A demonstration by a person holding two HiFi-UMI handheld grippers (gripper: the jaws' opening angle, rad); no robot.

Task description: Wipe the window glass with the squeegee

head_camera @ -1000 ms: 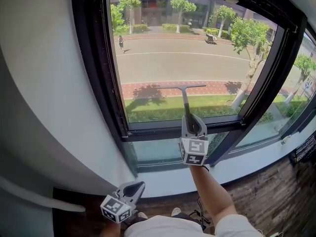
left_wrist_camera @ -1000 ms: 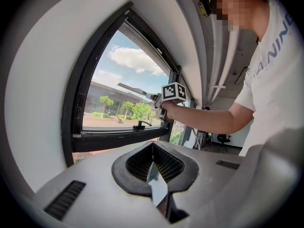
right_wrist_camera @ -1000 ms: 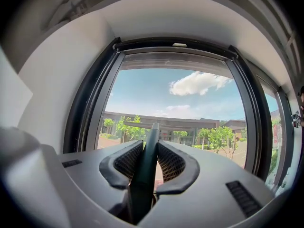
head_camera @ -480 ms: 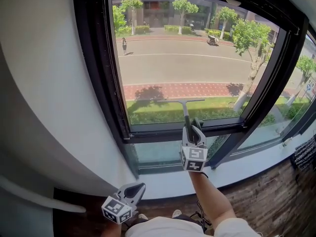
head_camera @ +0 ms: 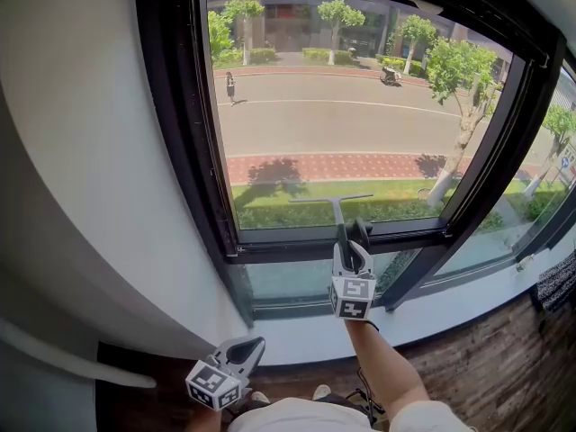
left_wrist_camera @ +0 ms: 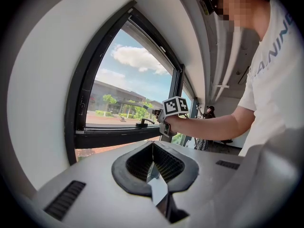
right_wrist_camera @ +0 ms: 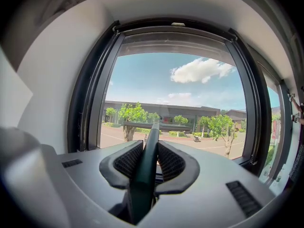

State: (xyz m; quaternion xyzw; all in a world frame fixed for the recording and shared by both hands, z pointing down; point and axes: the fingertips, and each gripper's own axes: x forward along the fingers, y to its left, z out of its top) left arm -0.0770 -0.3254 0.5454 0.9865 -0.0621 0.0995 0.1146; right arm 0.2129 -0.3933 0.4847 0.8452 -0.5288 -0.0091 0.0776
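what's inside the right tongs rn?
The squeegee handle, clamped between the jaws of the right tongs; its blade is low on the window glass. The handle's lower end is buried in the tongs' body and not visible.

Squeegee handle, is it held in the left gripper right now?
No, the right gripper is clamped on the squeegee handle, while the left gripper hangs low with its jaws together on nothing.

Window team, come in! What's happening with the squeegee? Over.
Right claw shut on squeegee handle. Left claw shut, empty, down low. Blade low on window glass, near bottom frame. Nothing blocking.
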